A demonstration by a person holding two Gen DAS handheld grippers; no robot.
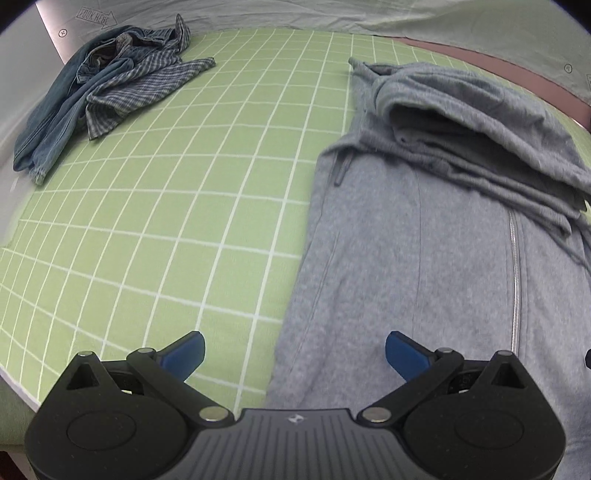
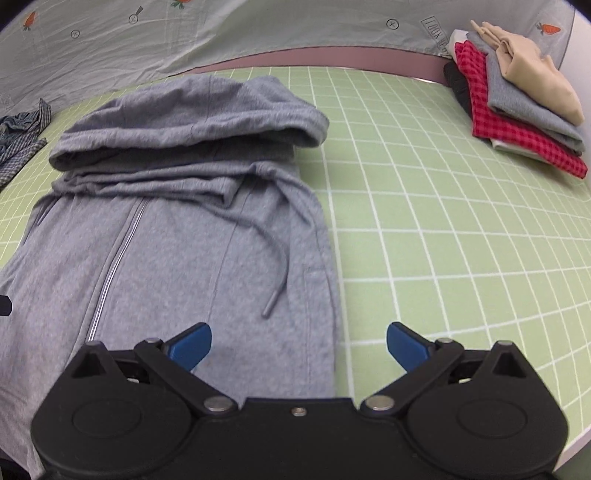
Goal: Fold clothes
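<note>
A grey zip hoodie (image 1: 424, 229) lies flat on the green grid mat (image 1: 166, 206), sleeves folded in, hood folded down over the chest. It also shows in the right wrist view (image 2: 177, 229), with a loose drawstring (image 2: 277, 266). My left gripper (image 1: 295, 354) is open and empty, straddling the hoodie's left edge near its hem. My right gripper (image 2: 299, 345) is open and empty, straddling the hoodie's right edge near its hem.
A crumpled heap of jeans and a checked shirt (image 1: 99, 96) lies at the mat's far left. A stack of folded clothes (image 2: 517, 103) sits at the far right. A pale sheet (image 2: 184, 33) hangs behind the mat (image 2: 461, 240). The table's edge (image 2: 583, 432) is near right.
</note>
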